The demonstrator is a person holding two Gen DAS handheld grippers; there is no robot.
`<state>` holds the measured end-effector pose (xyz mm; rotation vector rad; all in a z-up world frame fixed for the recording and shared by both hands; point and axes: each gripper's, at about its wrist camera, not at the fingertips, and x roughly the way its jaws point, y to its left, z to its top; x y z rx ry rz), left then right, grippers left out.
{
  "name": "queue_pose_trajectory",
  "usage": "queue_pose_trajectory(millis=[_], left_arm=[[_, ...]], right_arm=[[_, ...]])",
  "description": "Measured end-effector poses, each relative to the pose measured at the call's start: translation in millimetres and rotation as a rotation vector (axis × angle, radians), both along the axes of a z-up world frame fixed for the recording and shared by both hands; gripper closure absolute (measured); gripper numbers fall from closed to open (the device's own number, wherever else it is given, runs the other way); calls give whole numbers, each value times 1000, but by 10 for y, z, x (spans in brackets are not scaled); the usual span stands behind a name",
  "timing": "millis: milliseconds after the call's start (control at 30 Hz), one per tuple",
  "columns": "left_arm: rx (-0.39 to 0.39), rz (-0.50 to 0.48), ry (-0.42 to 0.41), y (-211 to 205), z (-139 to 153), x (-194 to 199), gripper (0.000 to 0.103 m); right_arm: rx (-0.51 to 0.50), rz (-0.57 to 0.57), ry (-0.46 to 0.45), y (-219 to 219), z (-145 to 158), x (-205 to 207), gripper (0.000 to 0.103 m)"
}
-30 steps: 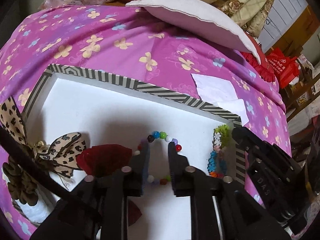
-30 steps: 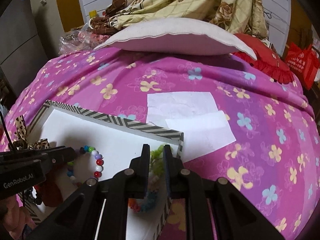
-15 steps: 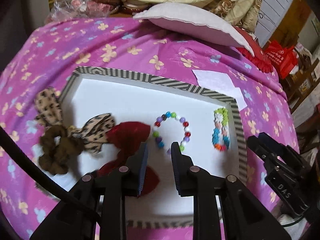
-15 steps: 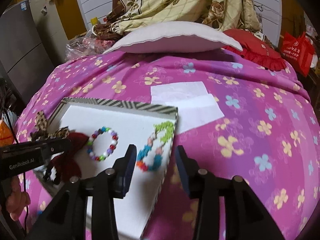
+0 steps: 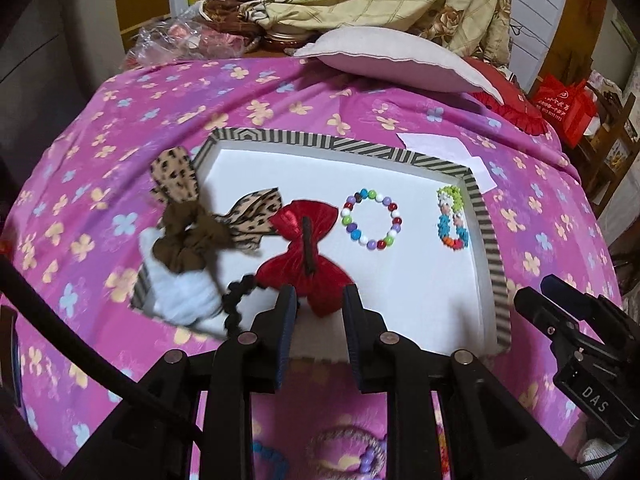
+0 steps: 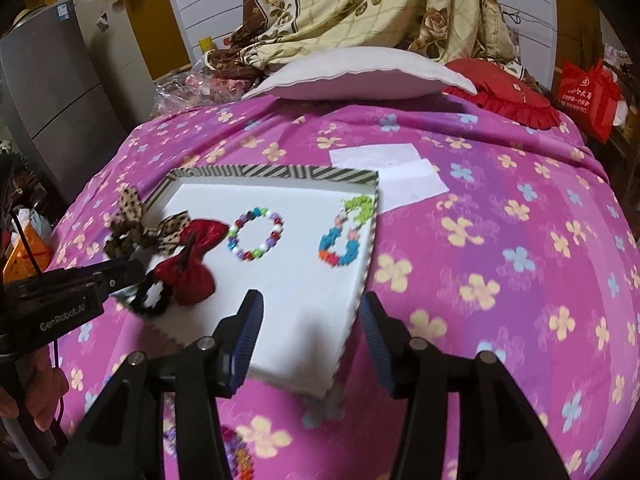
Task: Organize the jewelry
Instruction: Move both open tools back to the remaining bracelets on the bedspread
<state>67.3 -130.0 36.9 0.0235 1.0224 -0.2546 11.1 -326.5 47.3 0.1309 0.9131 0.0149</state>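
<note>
- Round bead bracelet (image 5: pixel 371 219): lies flat in the tray, ahead of the left gripper (image 5: pixel 318 330) jaws.
- Flower bead bracelet (image 5: pixel 452 218): beside the tray's right wall, ahead of the right gripper (image 6: pixel 310 342) jaws.
- Red bow (image 5: pixel 306 250): just beyond the left jaws.
- Leopard scrunchie (image 5: pixel 192 216): over the tray's left rim.
- Striped tray (image 5: pixel 486 240): on the floral bedspread (image 6: pixel 500 240).
- Left jaws: narrow gap, empty.
- Right jaws: wide, empty.

Striped black-and-white tray (image 5: pixel 486 220), red bow (image 5: pixel 304 254), multicoloured bead bracelet (image 5: pixel 371 219), pink flowered bedspread (image 6: pixel 500 240).
</note>
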Motion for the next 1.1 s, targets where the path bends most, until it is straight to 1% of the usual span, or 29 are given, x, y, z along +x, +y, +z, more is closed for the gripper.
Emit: queue_pose_trajectory(millis=[100,267,433,533,733,1100], left_arm=[[-7,5,-7,70,18,-135,67],[3,19,-33,172,50,-356,67],[12,21,-51,259,56,-574,67],[10,24,-51,321,43,-692,67],[11,39,-55,407,10,-845,67],[5,53,-57,500,-1,-1043,67]], right_arm=[[-6,9,-2,102,16,-143,47],[-2,19,-6,229,21,-339,44],[13,17,-5,314,3,-520,43],[3,25,3,374,-22,-625,43],[-2,36,11,468,-53,-808,43],[-4,47,16,584,-88,-1019,43]])
